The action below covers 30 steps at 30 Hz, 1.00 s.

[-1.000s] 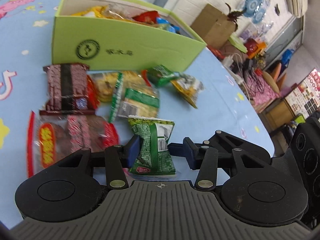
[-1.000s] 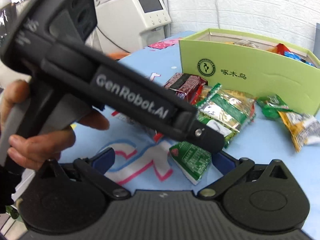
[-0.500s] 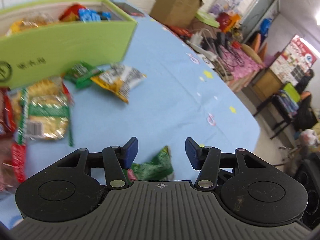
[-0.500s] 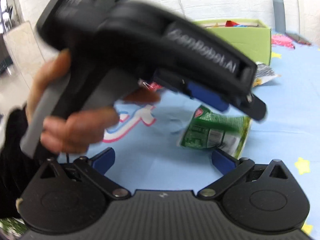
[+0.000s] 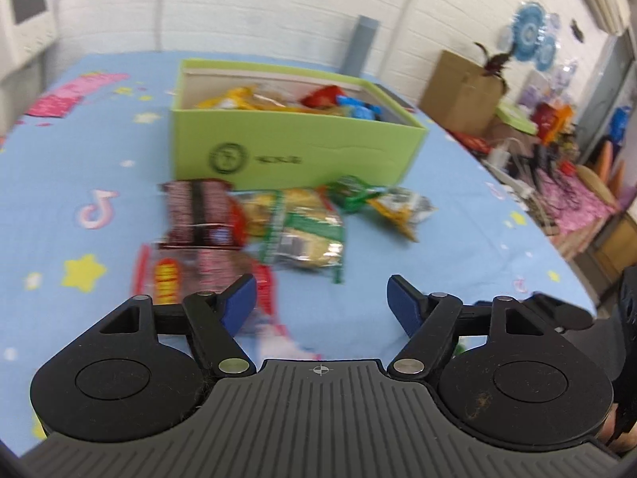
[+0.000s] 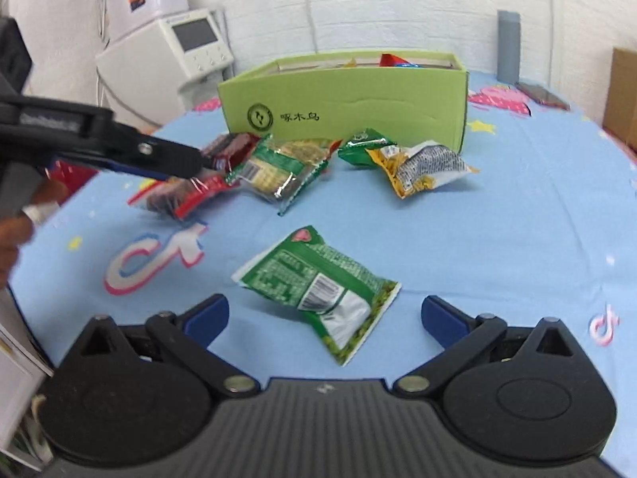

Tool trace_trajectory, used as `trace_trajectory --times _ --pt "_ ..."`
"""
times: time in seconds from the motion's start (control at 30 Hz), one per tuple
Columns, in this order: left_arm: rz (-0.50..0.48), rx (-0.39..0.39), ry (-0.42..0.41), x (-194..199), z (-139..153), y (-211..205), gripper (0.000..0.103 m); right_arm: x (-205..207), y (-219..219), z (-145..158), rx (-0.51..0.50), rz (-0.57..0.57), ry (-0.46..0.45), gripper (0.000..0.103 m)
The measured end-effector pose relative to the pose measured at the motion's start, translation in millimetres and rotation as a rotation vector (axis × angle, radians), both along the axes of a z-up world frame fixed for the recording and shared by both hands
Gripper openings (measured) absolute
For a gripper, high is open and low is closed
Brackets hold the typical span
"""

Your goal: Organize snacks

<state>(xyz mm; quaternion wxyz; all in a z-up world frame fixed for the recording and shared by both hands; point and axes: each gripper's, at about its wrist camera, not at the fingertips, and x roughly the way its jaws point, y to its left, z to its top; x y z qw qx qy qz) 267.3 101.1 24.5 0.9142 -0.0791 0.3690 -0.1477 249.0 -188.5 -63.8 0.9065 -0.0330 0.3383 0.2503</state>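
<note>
White brick walls ring a blue cartoon-print table (image 5: 99,151) in the left wrist view, with clutter and a cardboard carton off to the right. On it sits a green box (image 5: 294,151), already part filled with bright packets. Loose snacks lie in a blurred heap just in front of the box: a dark red pack (image 5: 195,211), a green-and-yellow pack (image 5: 306,235) and a small yellow pouch (image 5: 402,207). The left gripper (image 5: 320,302) hovers above the table short of that heap, fingers spread wide with nothing between them.

Seen from the right wrist, the same box (image 6: 358,103) stands at the far side of the table and the heap lies before it. One green packet (image 6: 318,286) lies alone on the cloth, apart from the others and just ahead of the right gripper (image 6: 324,314), whose fingers are spread wide and empty. The left gripper (image 6: 119,151) reaches in from the left over the red packs.

That packet looks light, puffy and crinkly, probably slick film over brittle contents. A gentle pinch across a flat sealed edge or corner should hold better than squeezing the air-filled middle, which could slip or crush.
</note>
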Motion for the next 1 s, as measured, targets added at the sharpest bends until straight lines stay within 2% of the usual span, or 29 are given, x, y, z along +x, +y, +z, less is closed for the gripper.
trace_trajectory --times 0.07,0.17,0.27,0.4,0.47,0.57,0.7,0.77,0.87,1.0 --pt "0.055 0.03 -0.023 -5.0 1.8 14.1 0.063 6.8 2.3 -3.6 -0.03 0.02 -0.004 0.103" --pt "0.116 0.079 -0.05 -5.6 1.4 31.4 0.07 9.6 13.3 -9.7 -0.092 0.031 -0.051 0.103" --pt "0.139 0.119 -0.03 2.5 -6.8 44.6 0.072 9.2 13.0 -17.0 -0.068 0.023 -0.08 0.103" --pt "0.147 0.067 0.019 14.0 -19.9 57.6 0.072 10.8 11.3 -15.7 -0.073 0.051 -0.074 0.103" --pt "0.151 0.027 0.03 15.3 -22.0 62.5 0.072 13.6 9.7 -10.8 -0.078 0.014 -0.034 0.103" --pt "0.149 -0.001 0.024 13.5 -21.1 65.1 0.074 14.9 4.2 -2.7 -0.014 0.022 -0.01 0.103" --pt "0.167 -0.023 0.018 12.0 -18.2 67.0 0.075 8.5 11.9 15.8 -0.028 0.037 -0.085 0.103" --pt "0.149 -0.057 0.012 9.1 -15.1 64.0 0.075 10.3 14.7 21.2 -0.018 0.048 -0.092 0.103" --pt "0.066 -0.093 0.012 3.7 -11.8 44.4 0.075 15.6 13.5 21.2 -0.036 0.038 -0.089 0.103" --pt "-0.066 -0.074 0.031 2.3 -16.6 -4.6 0.075 13.9 -1.9 16.2 -0.038 -0.009 -0.065 0.103"
